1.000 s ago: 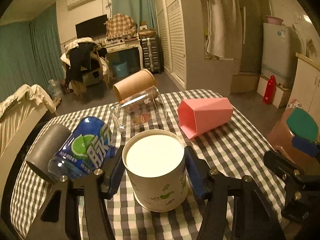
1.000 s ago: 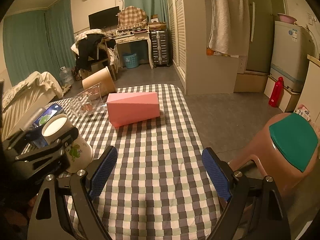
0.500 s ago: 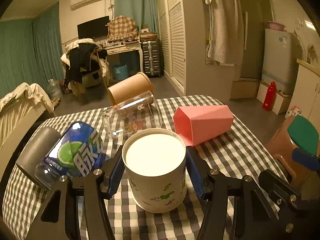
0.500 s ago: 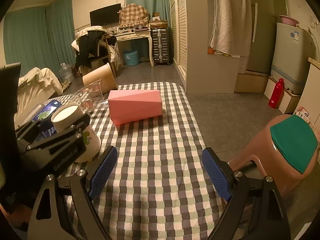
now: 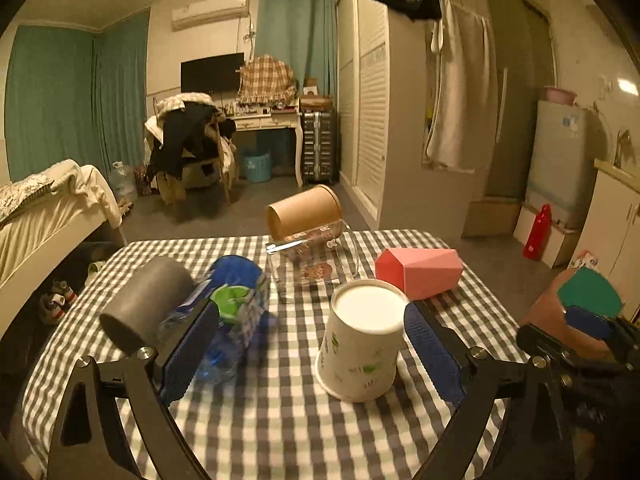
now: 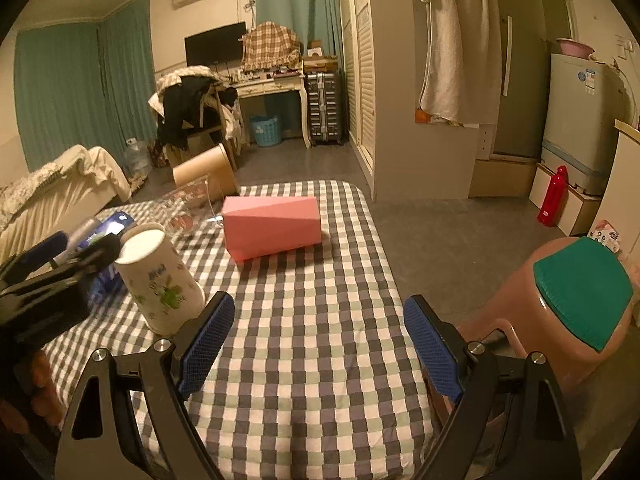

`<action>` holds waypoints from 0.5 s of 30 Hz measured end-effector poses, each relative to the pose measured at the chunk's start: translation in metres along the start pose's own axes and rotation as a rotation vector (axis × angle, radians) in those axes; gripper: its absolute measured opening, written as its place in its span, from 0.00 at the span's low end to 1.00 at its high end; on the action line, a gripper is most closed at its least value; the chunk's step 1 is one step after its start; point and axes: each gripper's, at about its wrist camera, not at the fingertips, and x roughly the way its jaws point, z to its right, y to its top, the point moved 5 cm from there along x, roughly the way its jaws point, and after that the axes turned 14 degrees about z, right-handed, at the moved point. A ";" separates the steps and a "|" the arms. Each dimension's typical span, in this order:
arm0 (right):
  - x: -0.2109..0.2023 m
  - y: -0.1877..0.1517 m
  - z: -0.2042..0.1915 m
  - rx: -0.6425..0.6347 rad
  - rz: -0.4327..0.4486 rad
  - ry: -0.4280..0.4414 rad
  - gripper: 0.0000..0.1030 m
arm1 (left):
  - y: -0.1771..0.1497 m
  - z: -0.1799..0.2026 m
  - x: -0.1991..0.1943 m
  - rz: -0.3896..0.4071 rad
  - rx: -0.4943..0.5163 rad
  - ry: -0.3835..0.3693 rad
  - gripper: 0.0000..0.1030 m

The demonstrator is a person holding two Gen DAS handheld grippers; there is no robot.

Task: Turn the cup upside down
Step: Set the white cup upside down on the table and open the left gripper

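A white paper cup with green print (image 5: pixel 360 344) stands upside down on the checked tablecloth (image 5: pixel 280 432), base up. It also shows in the right wrist view (image 6: pixel 160 280). My left gripper (image 5: pixel 312 352) is open around it, its right pad close to the cup and its left pad well apart. My right gripper (image 6: pixel 316 344) is open and empty above the table's near right part.
A pink faceted cup (image 5: pixel 420 272), a clear glass mug (image 5: pixel 312 260), a brown paper cup (image 5: pixel 304 216), a blue bottle (image 5: pixel 228 316) and a dark grey cup (image 5: pixel 148 304) lie on their sides. A pink stool with a green top (image 6: pixel 576 304) stands right of the table.
My left gripper was shut on the white cup; it has opened and drawn back, leaving the cup standing base up on the cloth. The right gripper has barely moved.
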 end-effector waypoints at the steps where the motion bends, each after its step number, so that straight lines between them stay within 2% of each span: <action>1: -0.001 0.000 -0.001 0.001 0.006 0.002 0.84 | 0.000 -0.003 -0.005 0.004 -0.003 0.002 0.93; 7: -0.009 0.000 -0.008 -0.014 0.018 0.019 0.84 | -0.017 -0.019 -0.028 0.032 -0.040 0.030 0.93; 15: -0.017 -0.001 -0.020 -0.022 0.044 0.070 0.85 | -0.034 -0.026 -0.027 0.012 -0.044 0.038 0.93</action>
